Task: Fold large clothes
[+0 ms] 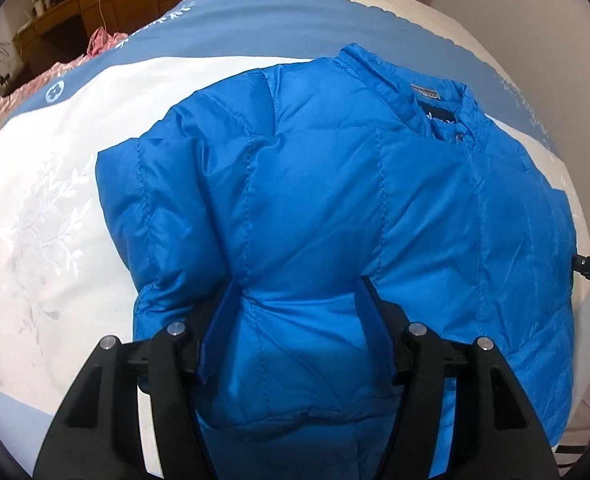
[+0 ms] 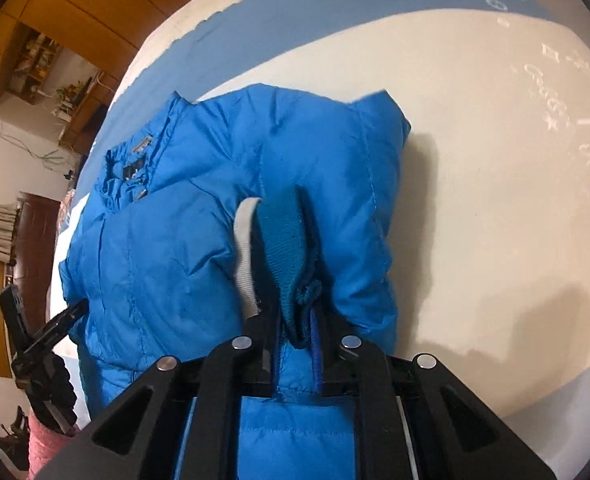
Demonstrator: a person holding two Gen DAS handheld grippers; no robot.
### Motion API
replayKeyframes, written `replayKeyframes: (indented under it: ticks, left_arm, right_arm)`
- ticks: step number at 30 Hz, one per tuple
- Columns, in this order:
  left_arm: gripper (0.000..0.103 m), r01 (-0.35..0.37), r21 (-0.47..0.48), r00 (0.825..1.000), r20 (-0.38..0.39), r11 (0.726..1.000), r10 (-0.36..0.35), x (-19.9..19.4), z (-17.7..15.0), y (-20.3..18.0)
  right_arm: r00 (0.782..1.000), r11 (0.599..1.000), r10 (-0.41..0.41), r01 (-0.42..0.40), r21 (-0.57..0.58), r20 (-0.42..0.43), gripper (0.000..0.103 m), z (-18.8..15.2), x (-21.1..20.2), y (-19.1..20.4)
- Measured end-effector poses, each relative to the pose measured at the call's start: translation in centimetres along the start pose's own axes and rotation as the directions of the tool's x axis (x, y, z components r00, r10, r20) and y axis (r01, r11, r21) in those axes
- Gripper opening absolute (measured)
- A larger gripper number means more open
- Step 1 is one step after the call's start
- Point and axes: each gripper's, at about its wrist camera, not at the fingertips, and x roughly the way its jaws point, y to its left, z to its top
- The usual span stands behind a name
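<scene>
I see the blue jacket (image 1: 335, 208) lying on the bed (image 1: 55, 208), collar away from me, its near part reaching in between both tongs; my left gripper (image 1: 295, 332) has its jaws apart, a puffy fold bulging between them; my right gripper (image 2: 291, 292) is clenched on the knit cuff (image 2: 291, 256), sleeve folded over the jacket front.
</scene>
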Motion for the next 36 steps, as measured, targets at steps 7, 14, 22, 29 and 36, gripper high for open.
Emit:
replayKeyframes:
  ticks: [7, 14, 22, 29, 36]
  left_arm:
    - [0.059, 0.047, -0.033, 0.998, 0.052, 0.998, -0.045, -3.7, 2.1, -0.3]
    - [0.059, 0.024, 0.028, 0.998, 0.051, 0.999, -0.026, -1.9, 5.4, -4.1]
    - [0.061, -0.007, 0.003, 0.999, 0.036, 1.000, 0.007, 1.6, 6.6, -4.1]
    - [0.061, 0.003, -0.042, 1.000, 0.013, 0.999, -0.002, 4.2, 7.5, -2.6]
    - [0.057, -0.045, -0.021, 0.987, 0.151, 0.999, 0.048, -1.3, 5.6, -4.7]
  right_arm:
    - [0.984, 0.992, -0.080, 0.094, -0.083, 0.162, 0.024, 0.0, -5.6, 3.1]
    - [0.993, 0.979, -0.018, 0.041, -0.202, 0.115, 0.024, 2.1, -2.2, 9.5]
    - [0.996, 0.984, 0.002, 0.013, -0.175, 0.085, 0.023, 3.0, 3.6, 10.3]
    - [0.992, 0.986, 0.054, -0.036, -0.160, 0.110, 0.008, 3.5, 6.4, 7.8]
    - [0.977, 0.976, 0.134, -0.102, -0.191, 0.168, 0.020, 0.9, 1.4, 9.2]
